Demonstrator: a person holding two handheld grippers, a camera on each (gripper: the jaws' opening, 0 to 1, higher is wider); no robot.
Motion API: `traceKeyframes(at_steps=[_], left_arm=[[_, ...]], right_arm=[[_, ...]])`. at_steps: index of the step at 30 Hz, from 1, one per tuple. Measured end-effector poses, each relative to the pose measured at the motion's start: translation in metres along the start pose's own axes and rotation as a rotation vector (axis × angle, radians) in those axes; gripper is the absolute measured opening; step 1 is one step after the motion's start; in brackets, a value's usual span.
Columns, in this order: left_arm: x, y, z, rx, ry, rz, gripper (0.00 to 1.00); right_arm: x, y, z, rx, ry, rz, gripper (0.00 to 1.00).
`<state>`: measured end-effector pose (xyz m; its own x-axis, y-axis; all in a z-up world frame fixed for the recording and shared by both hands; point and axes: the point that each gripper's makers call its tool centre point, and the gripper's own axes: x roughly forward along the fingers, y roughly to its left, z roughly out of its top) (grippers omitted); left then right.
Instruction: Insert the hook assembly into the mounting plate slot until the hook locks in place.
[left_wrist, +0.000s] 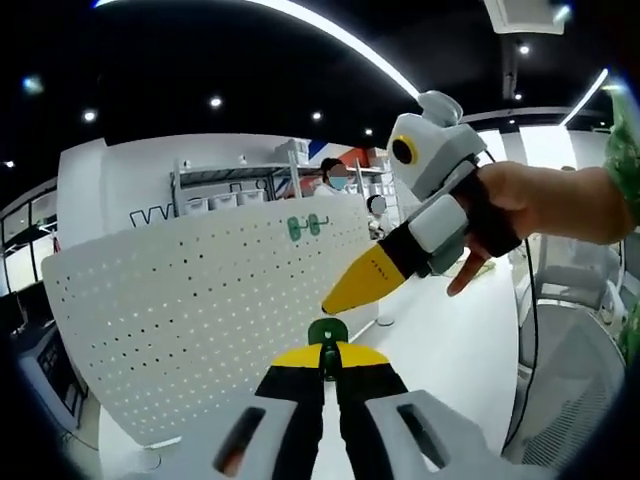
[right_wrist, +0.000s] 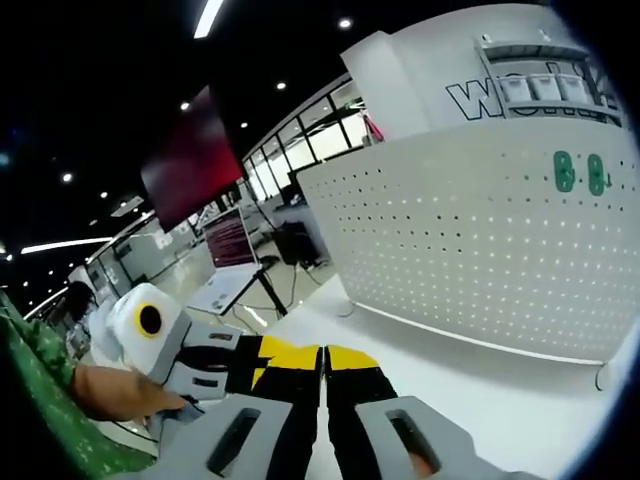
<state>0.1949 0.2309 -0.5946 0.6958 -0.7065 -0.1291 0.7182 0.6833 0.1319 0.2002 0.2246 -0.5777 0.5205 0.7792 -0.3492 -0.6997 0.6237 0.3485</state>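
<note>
Left gripper view: the left gripper (left_wrist: 327, 352) rises from the bottom edge with its yellow-tipped jaws drawn together, clenched on a green hook (left_wrist: 327, 331) whose round head stands just above the tips. Behind it stands a white perforated mounting plate (left_wrist: 180, 300), upright on a white table (left_wrist: 450, 350). Two further green hooks (left_wrist: 304, 228) sit side by side near the plate's upper edge. The right gripper (left_wrist: 345, 295) enters from the right, held in a person's hand (left_wrist: 530, 205), its yellow tips closed to a point and directed down toward the held hook, near it but apart. Shelving and a seated person show beyond the plate.

Right gripper view: the right gripper (right_wrist: 324, 358) rises from the bottom, jaws pressed together with nothing visible between them. The left gripper (right_wrist: 268, 362) lies just beside it on the left, its yellow tip close against the right one; whether they touch cannot be told. The mounting plate (right_wrist: 480, 250) stands to the right, well apart, with the two green hooks (right_wrist: 578, 172) near its top edge. Monitors (right_wrist: 230, 240) stand on desks behind.
</note>
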Motion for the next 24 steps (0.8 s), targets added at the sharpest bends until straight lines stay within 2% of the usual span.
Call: traceKeyframes(at_steps=[7,10,13,16,21,24], left_arm=[[0.008,0.009,0.009,-0.026,-0.018,0.044,0.03],[0.010,0.012,0.014,-0.028,-0.021,0.061,0.03],[0.011,0.015,0.017,-0.027,-0.017,0.085,0.03],[0.012,0.016,0.021,-0.025,-0.017,0.107,0.03],[0.016,0.016,0.025,-0.025,-0.012,0.136,0.03],[0.018,0.015,0.029,-0.016,-0.013,0.144,0.03]], right_arm=[[-0.010,-0.010,0.010,-0.041,-0.047,-0.037,0.00],[-0.018,-0.014,0.014,-0.098,-0.072,-0.076,0.00],[-0.025,-0.010,0.017,-0.135,-0.085,-0.082,0.00],[-0.033,-0.010,0.021,-0.238,-0.104,-0.115,0.00],[-0.041,-0.009,0.024,-0.336,-0.132,-0.159,0.04],[-0.043,-0.009,0.024,-0.351,-0.139,-0.161,0.08]])
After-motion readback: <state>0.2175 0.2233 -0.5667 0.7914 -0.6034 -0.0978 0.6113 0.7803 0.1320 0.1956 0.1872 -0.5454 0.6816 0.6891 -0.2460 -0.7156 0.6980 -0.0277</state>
